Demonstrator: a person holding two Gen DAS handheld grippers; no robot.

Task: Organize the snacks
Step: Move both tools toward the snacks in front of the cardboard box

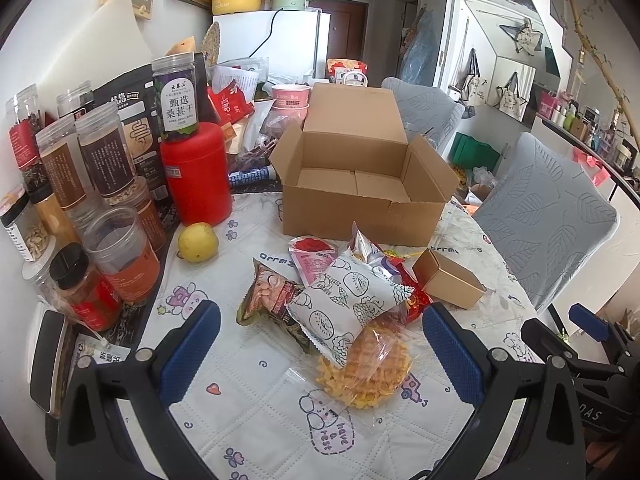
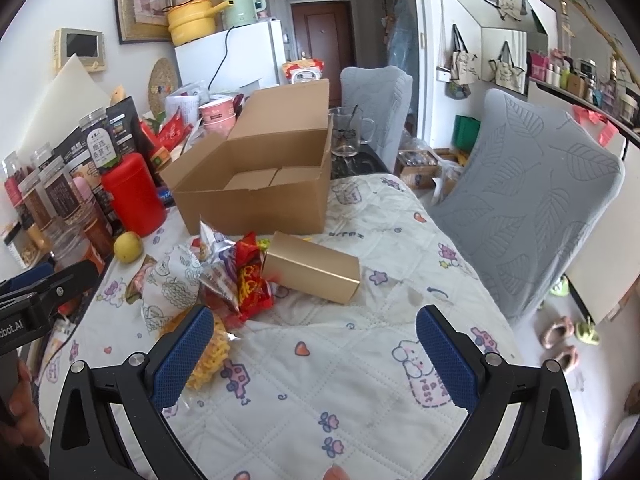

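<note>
The quilted tablecloth (image 2: 340, 360) lies bare in front of the right gripper (image 2: 316, 356), with open room out to the table's right edge, where a grey leaf-patterned chair (image 2: 532, 200) stands close by. The left side is hemmed in by a crowd of jars (image 1: 100, 160) and a red canister (image 1: 196, 172) along the wall, a yellow fruit (image 1: 198, 242) just in front of them.

Both tools hang low over the table, pointing toward the cardboard box (image 1: 360, 184). The left gripper (image 1: 320, 348) has its blue pads spread wide and grips nothing; the wrapped waffle (image 1: 368, 364) lies between them on the cloth. The right gripper is equally wide apart and holds nothing.

The snack pile sits just before the box: a white doodle-print packet (image 1: 348, 300) overlapping a brown snack bag (image 1: 272, 300), a pink packet (image 1: 312, 256), red wrappers (image 2: 250, 280), and a small gold carton (image 2: 316, 272) lying on its side. The cardboard box stands open, flaps up, its floor bare.
</note>
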